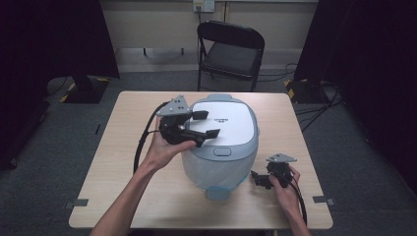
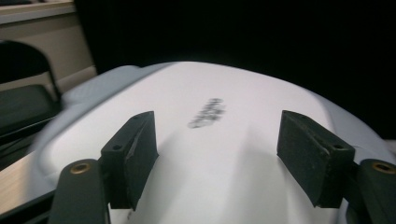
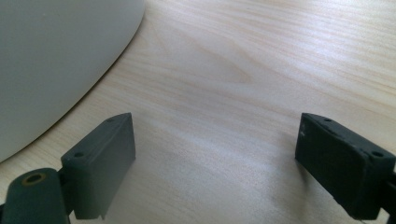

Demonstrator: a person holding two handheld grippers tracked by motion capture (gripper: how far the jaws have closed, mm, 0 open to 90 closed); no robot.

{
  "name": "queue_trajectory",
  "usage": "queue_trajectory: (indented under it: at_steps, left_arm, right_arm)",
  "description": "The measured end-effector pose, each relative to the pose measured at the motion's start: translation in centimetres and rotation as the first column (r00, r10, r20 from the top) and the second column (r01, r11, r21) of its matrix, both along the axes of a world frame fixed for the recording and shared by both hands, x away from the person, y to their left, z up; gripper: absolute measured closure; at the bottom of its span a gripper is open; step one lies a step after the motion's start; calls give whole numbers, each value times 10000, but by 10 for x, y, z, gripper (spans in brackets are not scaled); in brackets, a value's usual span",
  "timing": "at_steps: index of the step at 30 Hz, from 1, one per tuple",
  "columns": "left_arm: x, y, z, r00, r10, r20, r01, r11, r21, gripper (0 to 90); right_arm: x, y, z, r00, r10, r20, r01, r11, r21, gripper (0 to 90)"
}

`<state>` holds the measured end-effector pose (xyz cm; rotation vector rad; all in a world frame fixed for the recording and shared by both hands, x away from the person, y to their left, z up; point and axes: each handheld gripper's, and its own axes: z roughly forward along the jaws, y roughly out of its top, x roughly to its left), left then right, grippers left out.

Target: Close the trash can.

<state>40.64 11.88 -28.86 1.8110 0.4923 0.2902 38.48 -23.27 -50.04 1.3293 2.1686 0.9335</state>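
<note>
A white and pale blue rice cooker (image 1: pixel 227 135) stands in the middle of the wooden table (image 1: pixel 128 162), lid closed. My left gripper (image 1: pixel 207 124) hovers over the left side of the lid, open, with nothing between its jaws. In the left gripper view the white lid (image 2: pixel 219 84) with a blurred logo lies under that gripper (image 2: pixel 217 149). My right gripper (image 1: pixel 256 178) is low at the cooker's front right, open and empty. In the right gripper view its jaws (image 3: pixel 215 163) stand wide over bare table (image 3: pixel 261 70), beside the cooker's curved wall (image 3: pixel 56 60).
A black folding chair (image 1: pixel 231 49) stands behind the table's far edge. Dark curtains (image 1: pixel 54 34) hang at both sides. Grey tape marks (image 1: pixel 76 202) sit near the table's front corners. Bare tabletop lies left of the cooker.
</note>
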Motion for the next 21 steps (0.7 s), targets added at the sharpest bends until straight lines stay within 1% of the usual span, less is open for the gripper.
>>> queue_trajectory:
  at_steps: [1,2,3,5,6,7,9,10,12,14,15,17,19,20,21]
  left_arm:
    - [3,7,0,9997,224,-97,-225,9997,-110,267]
    - [5,13,0,9988,487,-80,-489,9985,-261,264]
    - [7,20,0,9979,639,-86,-641,9976,-251,262]
    - [8,33,-1,9960,883,-150,-889,9951,-431,253]
    - [9,40,-1,9943,1060,-113,-1063,9936,-384,252]
    - [9,48,-2,9922,1242,-88,-1245,9914,-406,246]
    - [9,63,-6,9869,1609,-113,-1613,9850,-614,243]
    - [9,71,-8,9827,1849,-118,-1852,9806,-643,240]
    - [8,84,-16,9757,2186,-138,-2190,9748,-431,240]
    - [9,94,-26,9709,2390,-130,-2389,9710,24,269]
    - [9,100,-33,9658,2584,-229,-2577,9657,308,279]
    - [10,109,-46,9583,2813,-505,-2788,9590,508,272]
    - [9,116,-60,9506,3036,-653,-2984,9512,780,266]
    - [8,120,-67,9471,3102,-819,-3029,9487,904,262]
    - [8,124,-74,9461,3094,-952,-2998,9484,1028,253]
  right_arm:
    - [0,0,0,10000,-2,0,2,10000,1,111]
    - [0,0,0,10000,0,0,0,10000,1,111]
    - [0,0,0,10000,0,0,0,10000,2,111]
    - [0,0,0,10000,1,0,-1,10000,-1,110]
    - [0,0,0,10000,0,2,0,10000,0,111]
    - [0,0,0,10000,4,-1,-4,10000,0,111]
    - [0,0,0,10000,0,0,0,10000,3,111]
    - [0,0,0,10000,-1,0,1,10000,1,111]
    - [0,0,0,10000,-1,-1,1,10000,0,111]
    - [0,0,0,10000,2,-1,-2,10000,1,110]
    - [0,0,0,10000,1,-2,-1,10000,2,110]
    - [0,0,0,10000,-4,0,4,10000,2,111]
    - [0,0,0,10000,-2,-2,2,10000,3,110]
    - [0,0,0,10000,-2,-1,2,10000,2,110]
    - [0,0,0,10000,-1,-1,1,10000,2,110]
